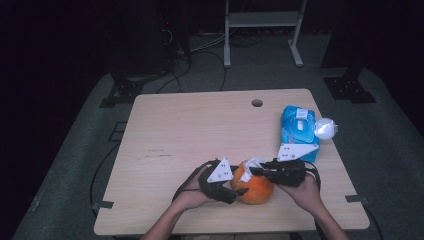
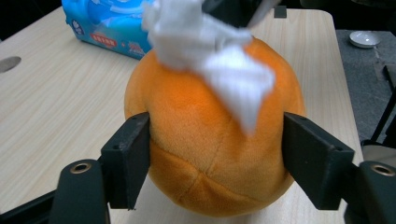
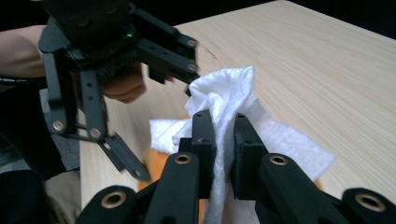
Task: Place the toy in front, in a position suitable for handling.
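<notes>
**Plush orange clamped, white wipe pinched above it**

Nearest the high camera: two forearms rising from the bottom edge, meeting at the front middle of the tabletop (image 1: pixel 190 125). Left claw (image 1: pixel 239 187) closed around a plush orange (image 1: pixel 256 189), one black jaw pressed against each side of it in the left gripper view, the fabric bulging between them. Orange (image 2: pixel 210 140) resting on the light wood near the front edge, a seam curving across its lower half. Right claw (image 3: pixel 219 140) clamped tight on a white wipe (image 3: pixel 224 93), jaws nearly together with a fold of cloth squeezed between and a crumpled tuft standing above the tips. Same wipe (image 2: pixel 219 56) draped over the top of the orange, one corner hanging down its front. Left claw (image 3: pixel 116 98) also seen in the right gripper view, just beyond the wipe. Blue pack of wipes (image 1: pixel 298 131) lying toward the right edge of the tabletop, behind the right claw (image 1: pixel 257 169), with a white round object (image 1: pixel 325 128) touching its right side. Small round hole (image 1: pixel 257 103) in the wood near the far edge.
</notes>
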A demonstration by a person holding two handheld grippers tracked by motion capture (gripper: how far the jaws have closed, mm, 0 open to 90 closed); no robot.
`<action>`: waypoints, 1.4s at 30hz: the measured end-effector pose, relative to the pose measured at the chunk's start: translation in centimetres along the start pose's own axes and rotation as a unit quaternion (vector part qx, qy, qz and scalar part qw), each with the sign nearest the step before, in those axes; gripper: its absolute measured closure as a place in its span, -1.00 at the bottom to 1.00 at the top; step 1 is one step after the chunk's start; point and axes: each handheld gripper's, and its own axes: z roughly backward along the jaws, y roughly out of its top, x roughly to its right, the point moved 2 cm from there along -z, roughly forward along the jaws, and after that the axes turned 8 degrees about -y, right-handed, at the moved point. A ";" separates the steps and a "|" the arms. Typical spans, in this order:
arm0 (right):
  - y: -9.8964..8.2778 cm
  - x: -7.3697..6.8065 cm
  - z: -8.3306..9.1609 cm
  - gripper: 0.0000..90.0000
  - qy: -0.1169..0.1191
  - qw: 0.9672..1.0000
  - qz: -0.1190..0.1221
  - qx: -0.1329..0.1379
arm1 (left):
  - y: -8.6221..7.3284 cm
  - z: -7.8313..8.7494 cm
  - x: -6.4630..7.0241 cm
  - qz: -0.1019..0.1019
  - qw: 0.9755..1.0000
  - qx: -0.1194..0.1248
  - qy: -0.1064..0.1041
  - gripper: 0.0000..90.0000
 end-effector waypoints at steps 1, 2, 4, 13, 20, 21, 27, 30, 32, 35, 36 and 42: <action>-0.1 0.2 0.2 0.80 -0.002 1.000 -0.003 -0.001 | 0.0 0.0 -0.1 0.008 1.000 0.005 -0.001 -0.44; -0.2 0.4 0.3 0.80 -0.001 1.000 -0.007 -0.001 | -0.1 -0.1 -0.3 0.021 1.000 0.009 -0.005 -0.51; -0.3 0.3 0.3 0.81 -0.001 1.000 -0.007 -0.001 | -0.1 -0.3 -0.6 0.047 0.999 0.010 -0.010 -0.68; 0.9 -1.9 -0.9 0.80 0.014 1.000 0.021 -0.002 | 0.5 -0.7 0.9 -0.021 1.000 -0.007 -0.006 -0.42; 0.7 -0.9 -0.5 0.80 0.000 1.000 0.009 -0.005 | -0.2 -0.4 0.5 -0.031 0.999 -0.019 -0.011 -0.38; 0.5 -0.4 -0.3 0.80 -0.001 1.000 0.003 -0.006 | -0.2 -0.4 0.5 -0.031 0.999 -0.019 -0.011 -0.38; -0.8 1.2 0.3 0.80 0.003 0.999 -0.036 -0.005 | -0.6 -0.5 -0.5 0.034 0.999 -0.004 -0.028 -0.67; -0.5 0.8 0.1 0.80 0.001 1.000 -0.026 -0.006 | -0.5 -0.7 -0.3 0.043 0.999 -0.003 -0.033 -0.71; -0.2 0.3 -0.1 0.80 0.005 1.000 -0.020 -0.005 | -0.3 -0.6 0.0 0.028 0.999 -0.009 -0.028 -0.59; 0.1 -0.2 -0.4 0.80 0.015 1.000 -0.018 -0.002 | 0.0 -0.6 0.5 0.002 1.000 -0.009 -0.024 -0.46; 0.4 -0.9 -0.9 0.80 0.031 0.999 -0.013 0.000 | 0.2 -0.7 1.0 -0.031 0.999 -0.019 -0.021 -0.45; 0.7 -1.8 -1.6 0.80 0.022 1.000 0.010 -0.013 | -0.1 -0.7 1.0 -0.045 0.998 -0.033 -0.024 -0.43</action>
